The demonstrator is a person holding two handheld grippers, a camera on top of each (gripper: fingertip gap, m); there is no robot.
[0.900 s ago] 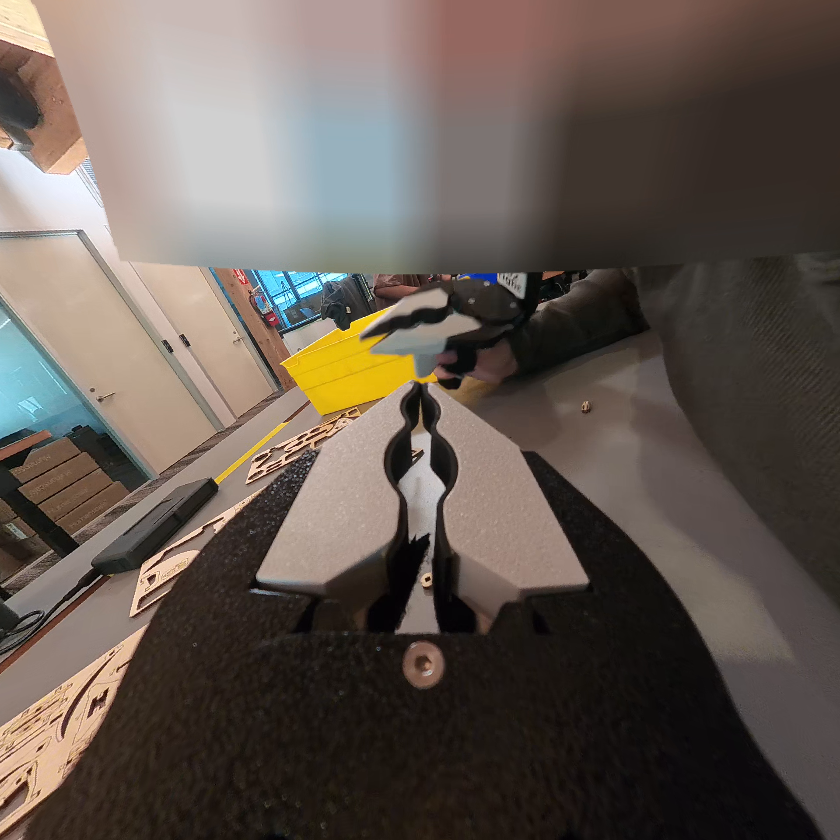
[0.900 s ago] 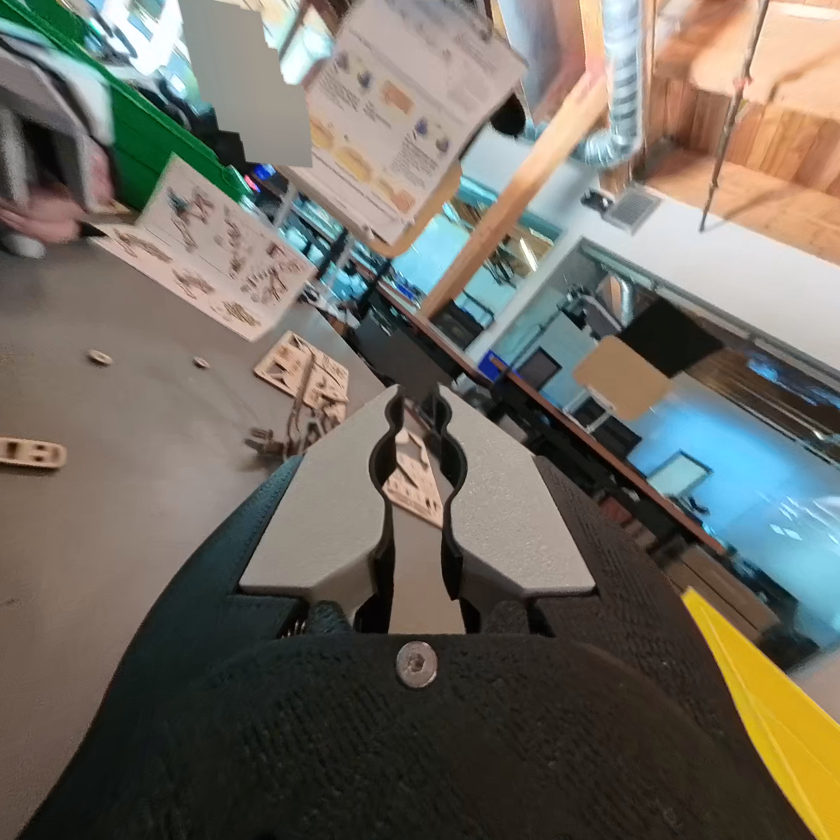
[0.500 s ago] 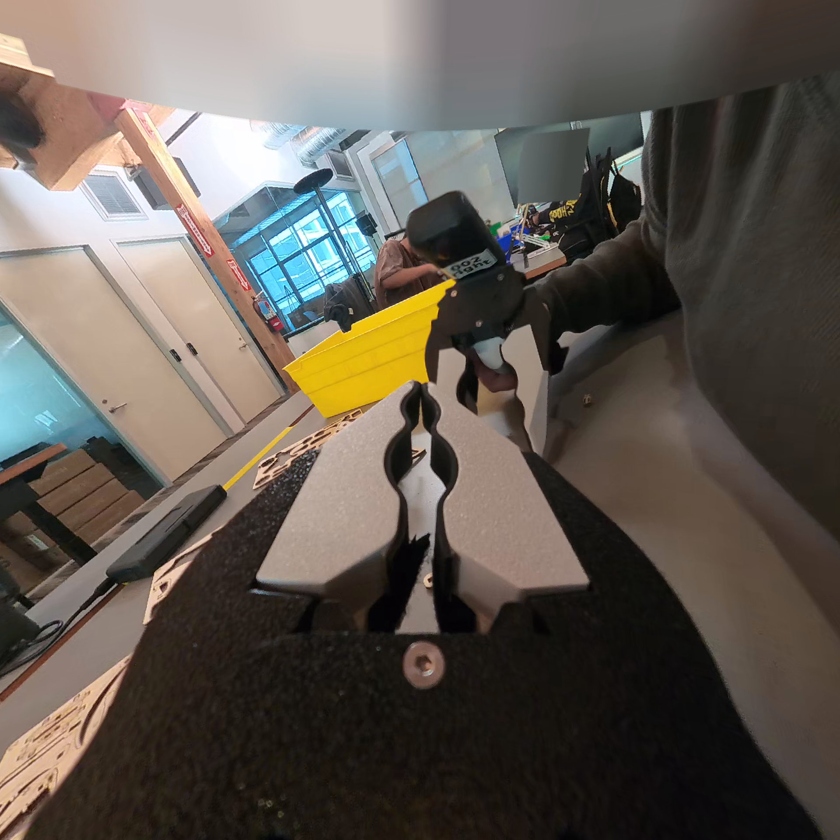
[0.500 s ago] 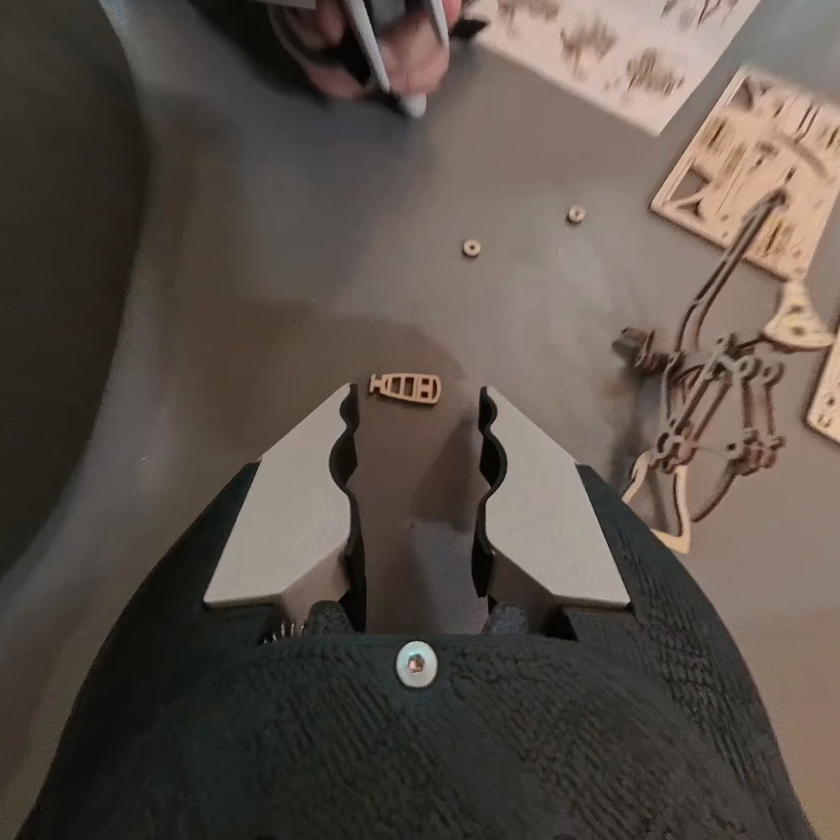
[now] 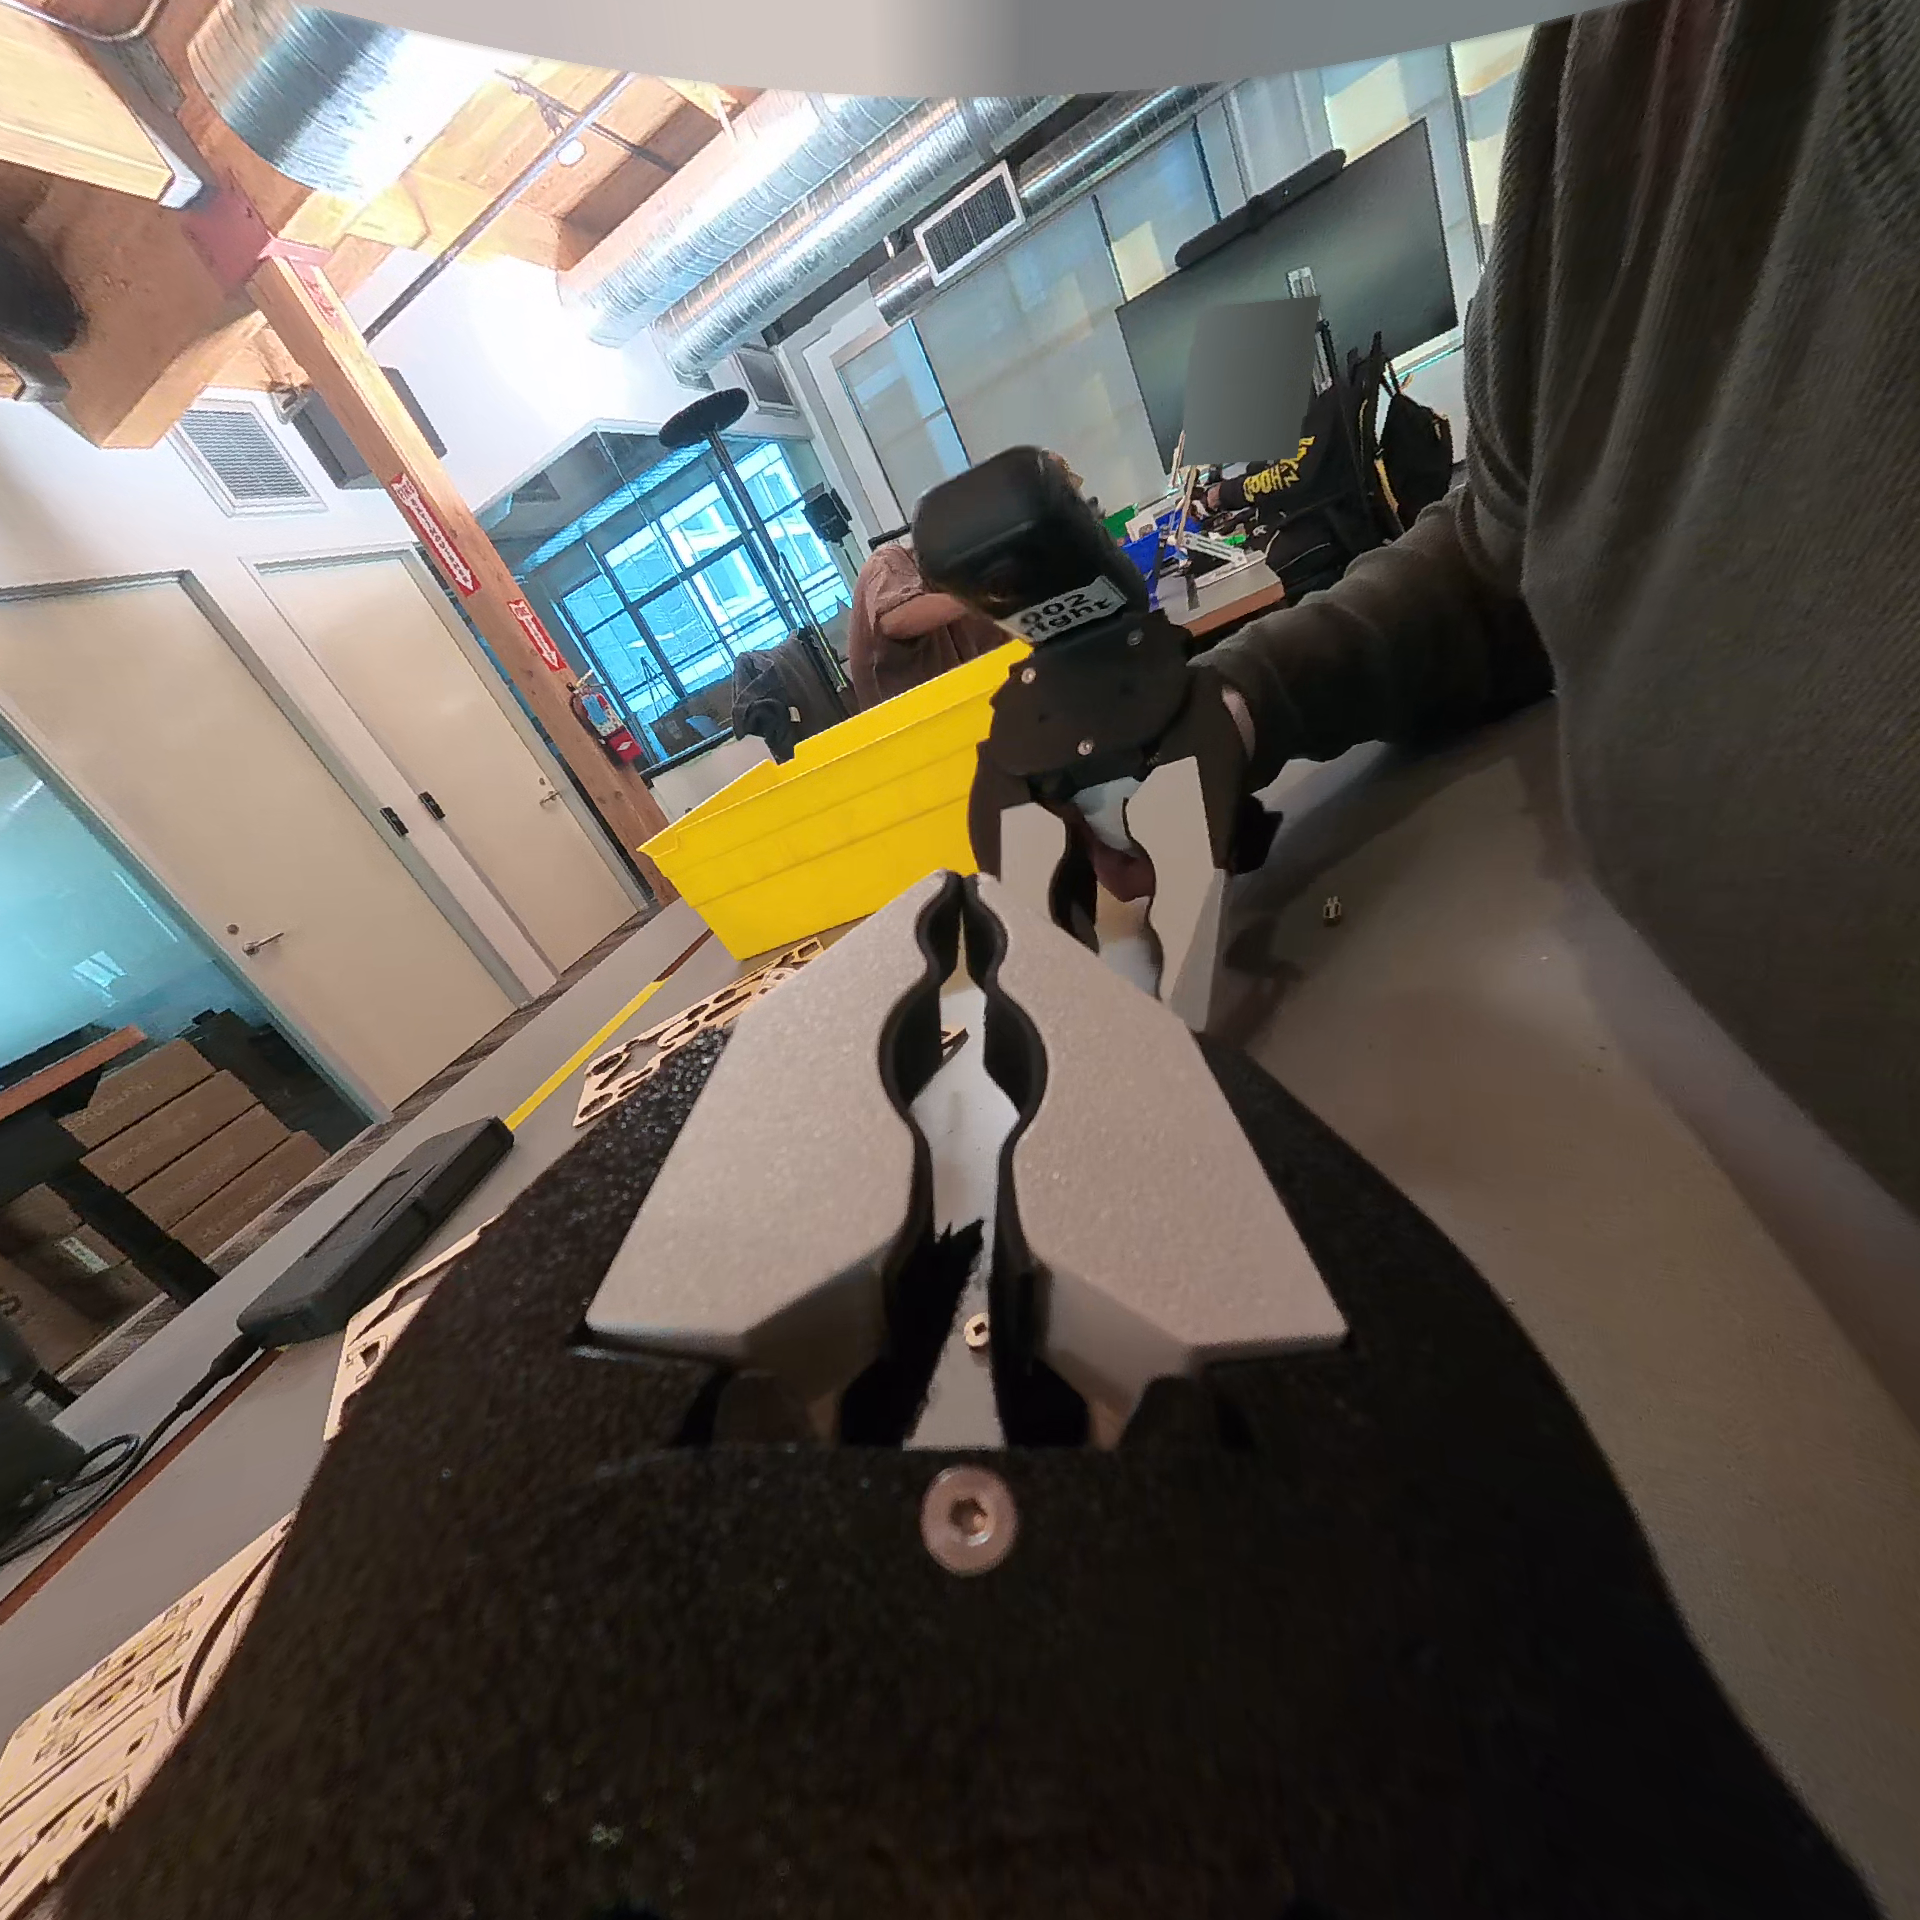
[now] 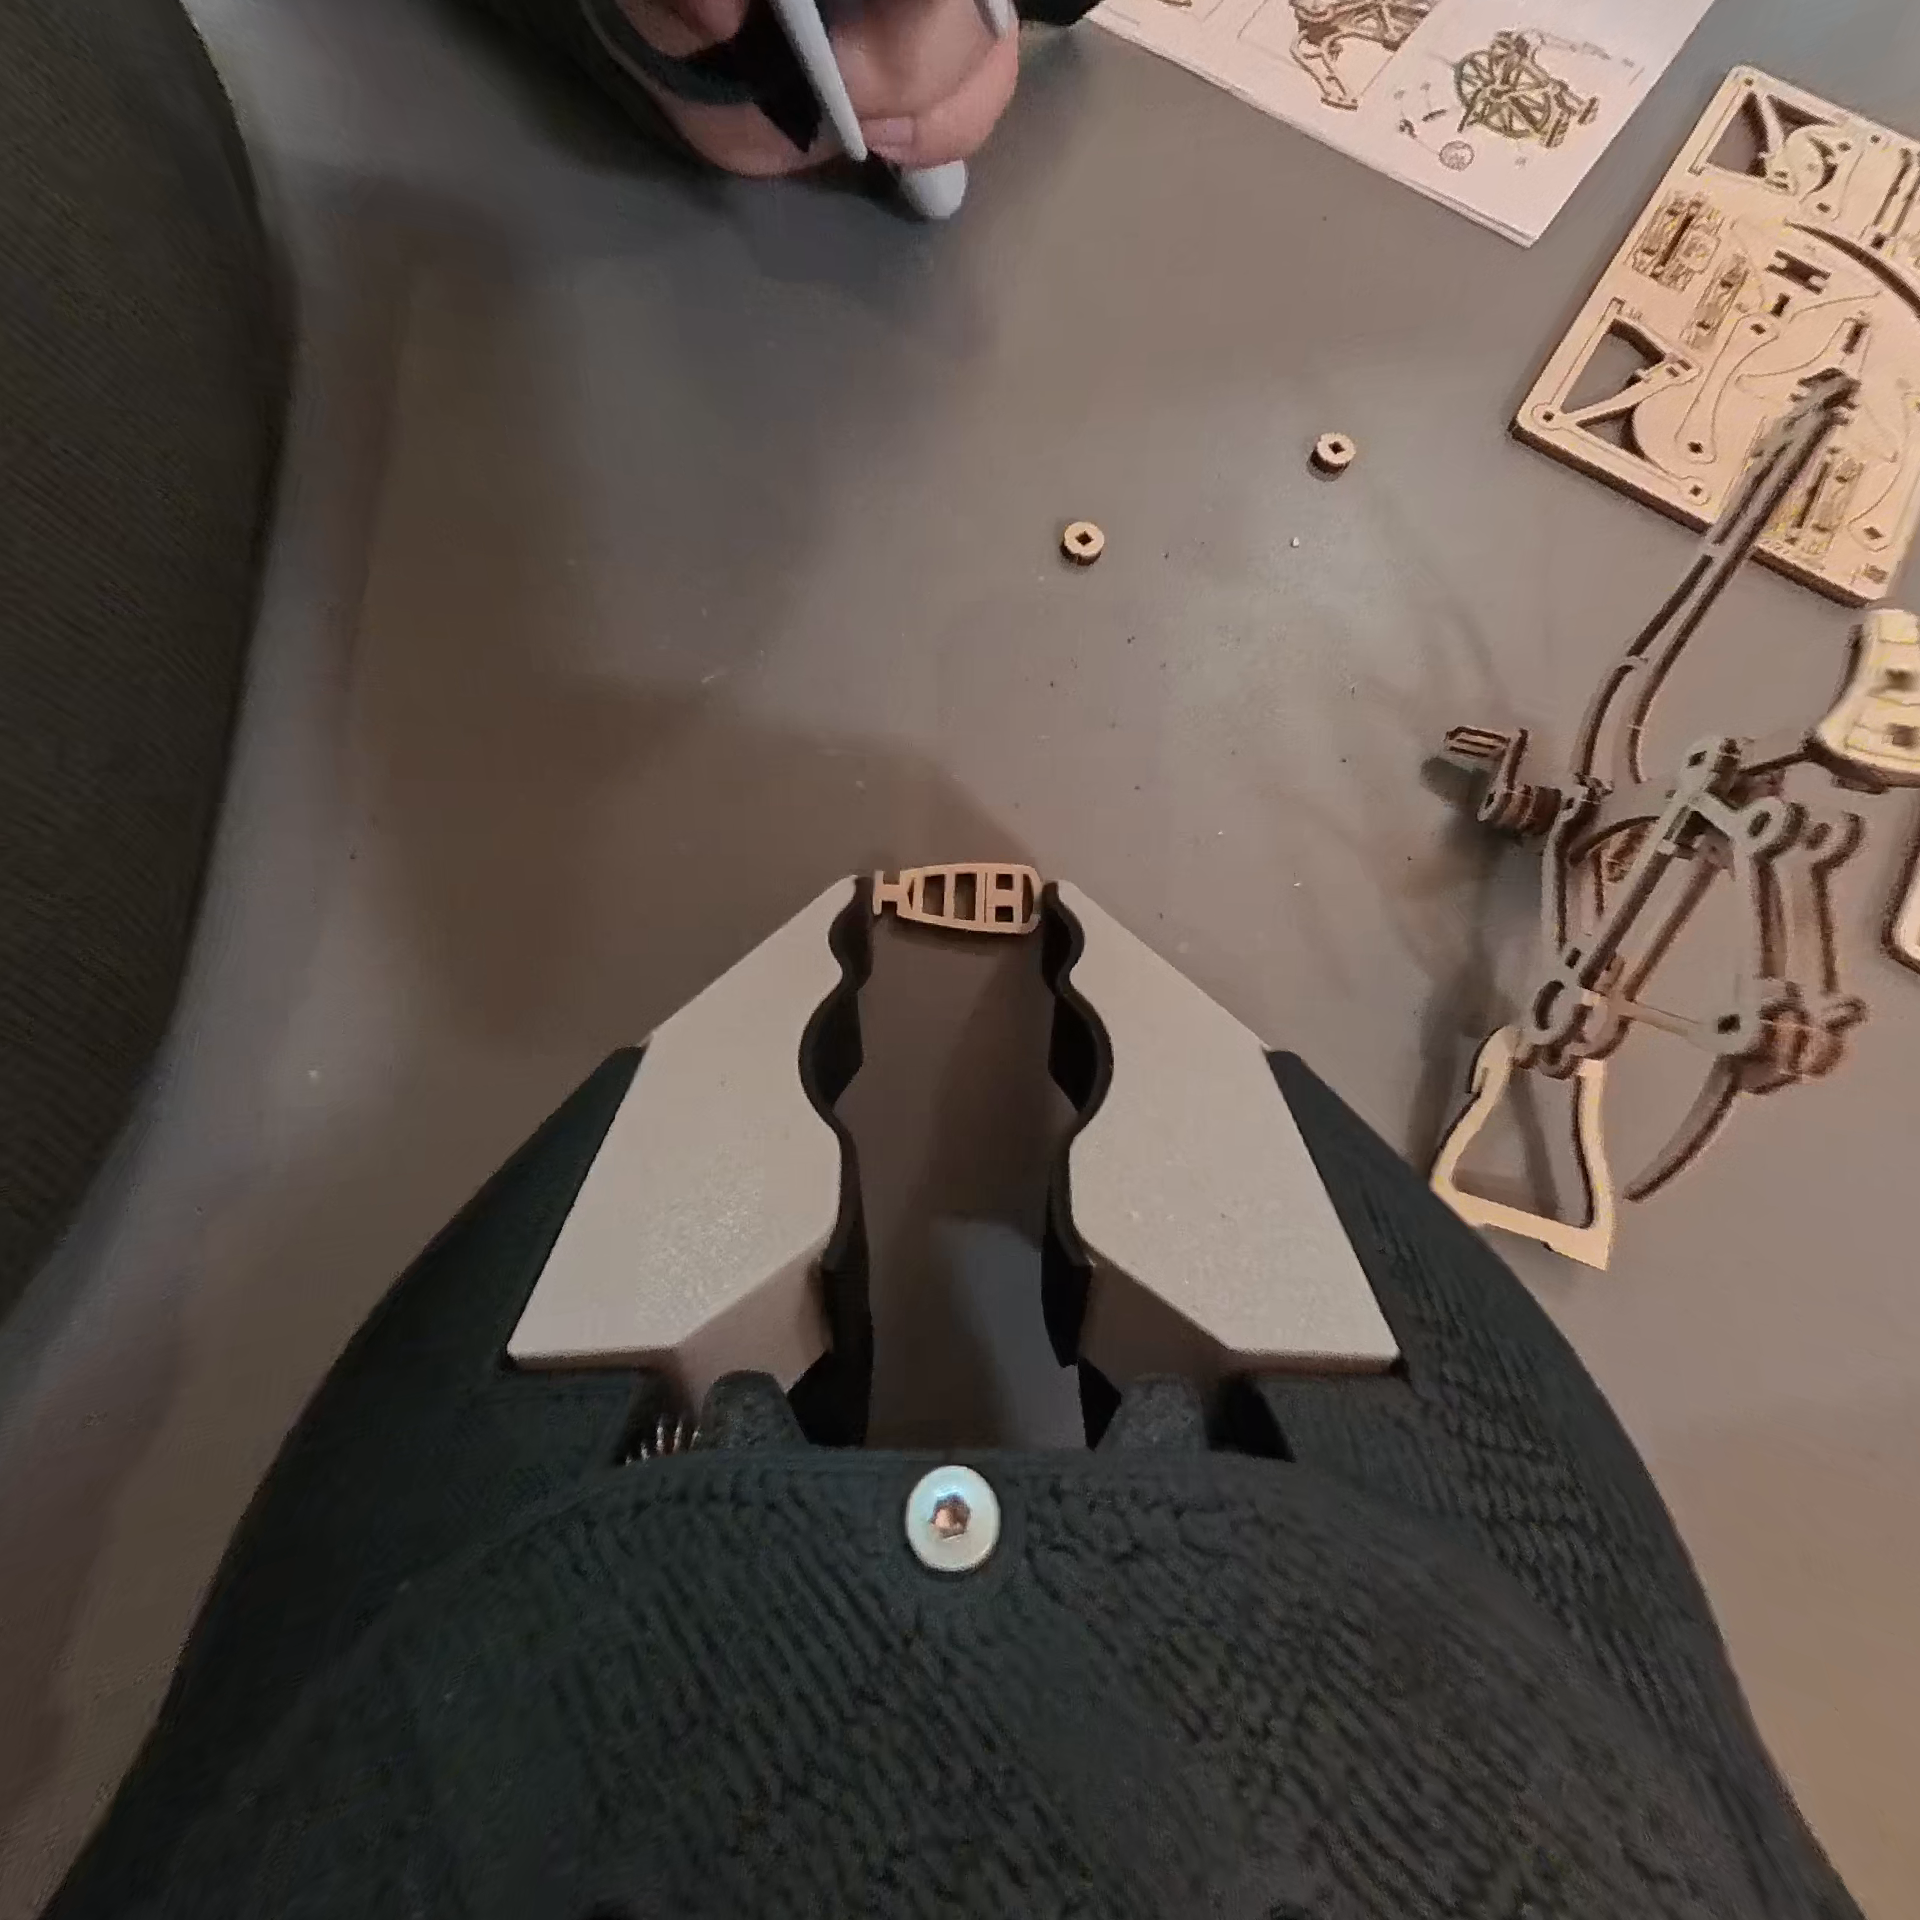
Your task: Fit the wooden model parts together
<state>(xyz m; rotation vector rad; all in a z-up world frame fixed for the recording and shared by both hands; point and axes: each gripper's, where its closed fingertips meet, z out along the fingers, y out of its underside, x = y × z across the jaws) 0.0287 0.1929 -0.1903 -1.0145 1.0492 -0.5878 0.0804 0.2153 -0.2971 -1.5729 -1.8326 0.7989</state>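
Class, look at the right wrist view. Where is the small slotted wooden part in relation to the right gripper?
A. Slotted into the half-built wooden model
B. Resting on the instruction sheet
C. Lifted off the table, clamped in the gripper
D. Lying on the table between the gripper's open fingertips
D: the slotted part lies flat on the grey table, spanning the gap between the tips of the open right gripper, apart from the model.

small wooden part (image 6: 958, 900) on table (image 6: 644, 540), between right gripper (image 6: 951, 904) fingertips. two washers (image 6: 1083, 541) beyond it. half-built model (image 6: 1662, 914) to the right, part sheet (image 6: 1756, 312) behind that.
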